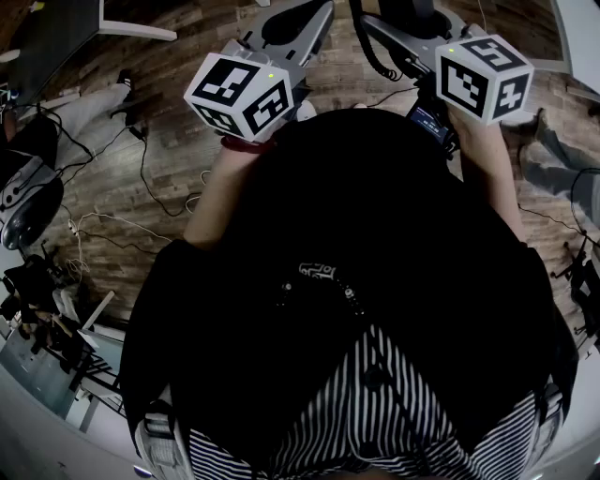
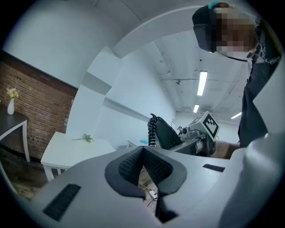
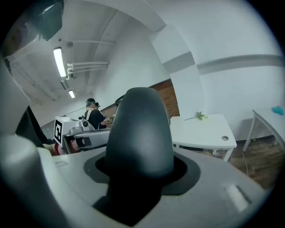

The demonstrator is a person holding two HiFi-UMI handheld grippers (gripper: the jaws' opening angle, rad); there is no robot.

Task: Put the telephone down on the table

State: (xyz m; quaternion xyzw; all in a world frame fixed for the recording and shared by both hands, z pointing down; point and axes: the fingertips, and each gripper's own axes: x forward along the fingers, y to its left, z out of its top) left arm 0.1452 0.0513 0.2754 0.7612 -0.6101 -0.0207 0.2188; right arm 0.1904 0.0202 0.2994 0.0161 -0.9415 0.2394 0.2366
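Note:
The black telephone handset point(image 3: 140, 129) fills the jaws of my right gripper point(image 3: 140, 168), which is shut on it and held up in the air. From the left gripper view the handset point(image 2: 167, 133) and its coiled cord point(image 2: 152, 131) stick up out of the right gripper point(image 2: 196, 136). My left gripper point(image 2: 142, 153) is shut with nothing between its pads. In the head view both marker cubes sit in front of the person's dark torso, the left gripper point(image 1: 298, 28) and the right gripper point(image 1: 398, 36) pointing away, with the cord point(image 1: 370, 47) hanging between them.
A white table point(image 3: 209, 131) with a small flower sprig point(image 3: 198, 116) stands by the brick wall; it also shows as the white table point(image 2: 67, 151). Another table edge point(image 3: 269, 116) is at the right. Cables point(image 1: 141, 187) lie on the wood floor. A person point(image 3: 93, 116) stands further back.

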